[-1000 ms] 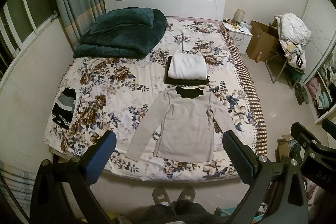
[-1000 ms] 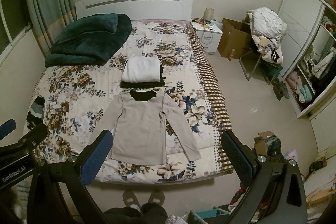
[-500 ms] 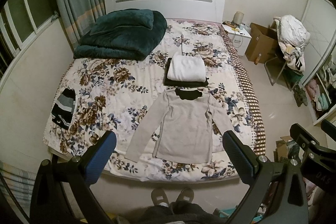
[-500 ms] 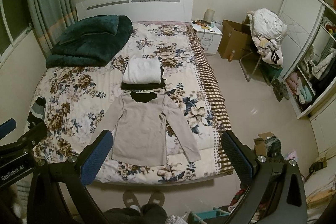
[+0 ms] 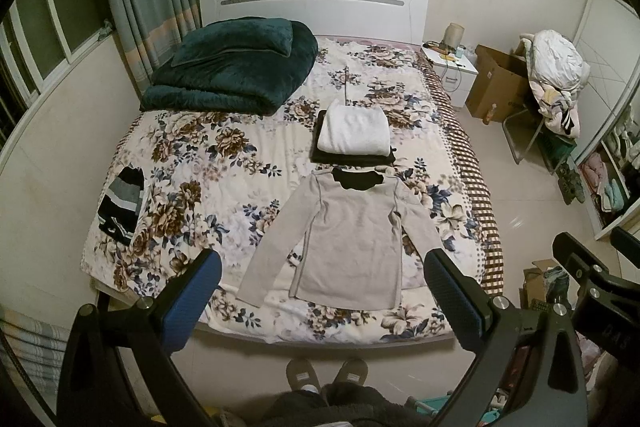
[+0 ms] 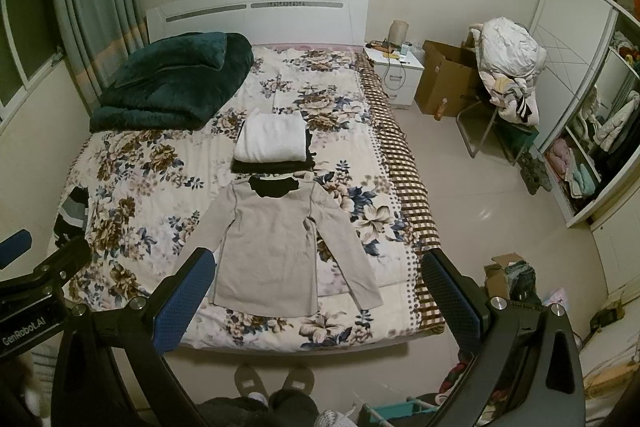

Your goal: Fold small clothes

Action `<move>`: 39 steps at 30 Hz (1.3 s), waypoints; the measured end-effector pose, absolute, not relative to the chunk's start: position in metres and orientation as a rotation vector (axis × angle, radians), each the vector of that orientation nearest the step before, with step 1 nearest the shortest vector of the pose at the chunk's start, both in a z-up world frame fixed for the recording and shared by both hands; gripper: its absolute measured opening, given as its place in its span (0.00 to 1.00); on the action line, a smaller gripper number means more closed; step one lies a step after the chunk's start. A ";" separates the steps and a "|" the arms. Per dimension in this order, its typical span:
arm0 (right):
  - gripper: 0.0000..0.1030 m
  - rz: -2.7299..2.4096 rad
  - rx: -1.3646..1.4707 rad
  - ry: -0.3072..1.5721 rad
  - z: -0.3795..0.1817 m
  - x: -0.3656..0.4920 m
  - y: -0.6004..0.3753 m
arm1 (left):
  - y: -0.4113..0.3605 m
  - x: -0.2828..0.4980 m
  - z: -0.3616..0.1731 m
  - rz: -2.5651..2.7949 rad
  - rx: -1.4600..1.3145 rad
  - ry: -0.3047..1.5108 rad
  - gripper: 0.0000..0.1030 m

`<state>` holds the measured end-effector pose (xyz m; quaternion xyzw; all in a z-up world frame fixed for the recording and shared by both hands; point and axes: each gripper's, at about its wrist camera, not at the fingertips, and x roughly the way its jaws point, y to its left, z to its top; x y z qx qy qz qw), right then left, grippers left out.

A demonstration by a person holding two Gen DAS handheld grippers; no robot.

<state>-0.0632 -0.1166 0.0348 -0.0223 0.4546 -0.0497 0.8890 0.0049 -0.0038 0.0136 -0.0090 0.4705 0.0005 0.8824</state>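
A grey long-sleeved top [image 5: 352,239] with a black collar lies flat, sleeves spread, near the foot of the floral bed [image 5: 208,163]; it also shows in the right wrist view [image 6: 276,247]. Behind it sits a folded white garment [image 5: 354,131] on a folded black one [image 6: 272,137]. A striped black-and-grey garment [image 5: 122,203] lies at the bed's left edge. My left gripper [image 5: 320,291] is open and empty, high above the foot of the bed. My right gripper [image 6: 316,287] is open and empty beside it.
A folded dark green blanket [image 5: 232,67] lies at the head of the bed. A white nightstand [image 6: 394,75], a cardboard box [image 6: 444,83] and a chair piled with laundry [image 6: 508,67] stand to the right. An open wardrobe [image 6: 592,139] lines the right wall. The person's slippers [image 5: 326,375] are at the bed's foot.
Both views have drifted slightly back and up from the bed. Nothing on the bed has moved; both grippers stay open.
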 end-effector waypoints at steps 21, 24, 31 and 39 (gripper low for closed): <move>1.00 -0.100 -0.044 0.936 0.042 -0.068 -0.116 | -0.003 0.004 0.014 -0.003 -0.023 0.972 1.00; 1.00 -0.101 -0.044 0.935 0.043 -0.068 -0.116 | -0.002 0.004 0.014 -0.003 -0.024 0.972 1.00; 1.00 -0.102 -0.043 0.934 0.041 -0.068 -0.118 | -0.002 0.012 0.020 -0.005 -0.025 0.973 1.00; 1.00 -0.126 -0.017 0.954 0.036 -0.055 -0.103 | -0.008 0.027 0.017 0.028 -0.010 0.930 1.00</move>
